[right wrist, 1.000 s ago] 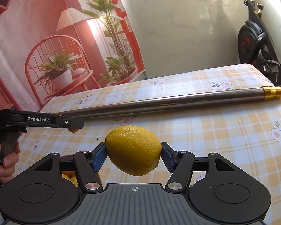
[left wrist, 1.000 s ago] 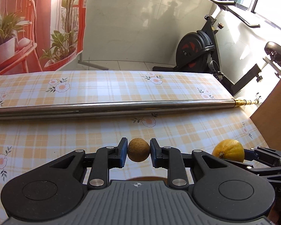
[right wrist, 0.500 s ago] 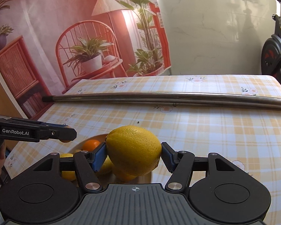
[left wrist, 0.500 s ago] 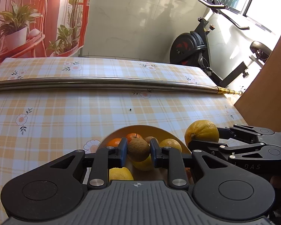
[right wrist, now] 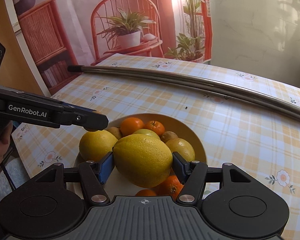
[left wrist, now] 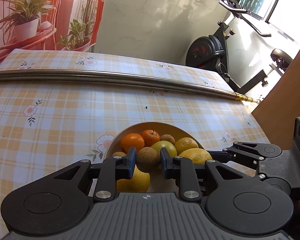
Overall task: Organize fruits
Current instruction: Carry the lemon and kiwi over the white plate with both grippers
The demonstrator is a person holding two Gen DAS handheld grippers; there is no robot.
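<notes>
The left gripper (left wrist: pixel 148 161) clamps a small brown fruit (left wrist: pixel 148 159) above the bowl (left wrist: pixel 130 129); the right gripper (right wrist: pixel 142 163) clamps a large lemon (right wrist: pixel 143 160) over the same bowl of citrus. Both grippers crowd the bowl's near rim. Beyond its far rim the checked tablecloth (left wrist: pixel 70 112) lies open up to a metal pole (left wrist: pixel 110 77). An exercise bike (left wrist: pixel 208 53) stands far right.
</notes>
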